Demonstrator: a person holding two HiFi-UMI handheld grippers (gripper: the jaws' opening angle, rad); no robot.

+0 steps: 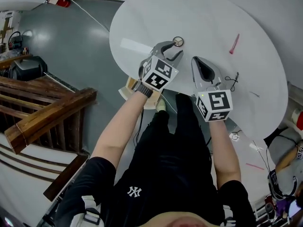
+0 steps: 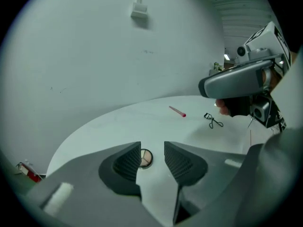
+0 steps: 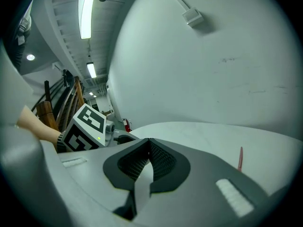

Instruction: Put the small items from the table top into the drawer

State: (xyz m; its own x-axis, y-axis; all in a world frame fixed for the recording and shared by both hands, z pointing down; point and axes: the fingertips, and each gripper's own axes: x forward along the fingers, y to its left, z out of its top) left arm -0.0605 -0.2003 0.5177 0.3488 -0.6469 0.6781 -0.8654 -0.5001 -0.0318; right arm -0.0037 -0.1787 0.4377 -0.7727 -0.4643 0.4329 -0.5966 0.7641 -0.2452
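The left gripper (image 1: pixel 176 49) reaches over the round white table (image 1: pixel 142 27) with its tongs spread apart. It is lined up on a small round makeup compact (image 1: pixel 178 41) that lies flat just past the tips and is not yet touched. In the left gripper view the compact (image 2: pixel 145 158) shows in the gap between the two ribbed pads (image 2: pixel 128 163), slightly toward the left one. The spread looks set to straddle it for a pinch from both sides. The right gripper (image 1: pixel 197 60) waits just beside on the right, with its tongs pressed together on nothing. The right gripper view shows the pads (image 3: pixel 161 161) meeting with no object between them, so it is probably held clear until the other hand has finished. Other small items lie untouched on the table top. An eyelash curler (image 1: pixel 232 79) is near the right gripper, and a slim pink stick (image 1: pixel 234 44) lies farther right. At the table's near left edge, under the left wrist, a tan wooden box shape (image 1: pixel 128 86) juts out, possibly the open drawer. The arm covers most of it, so what it holds cannot be made out.
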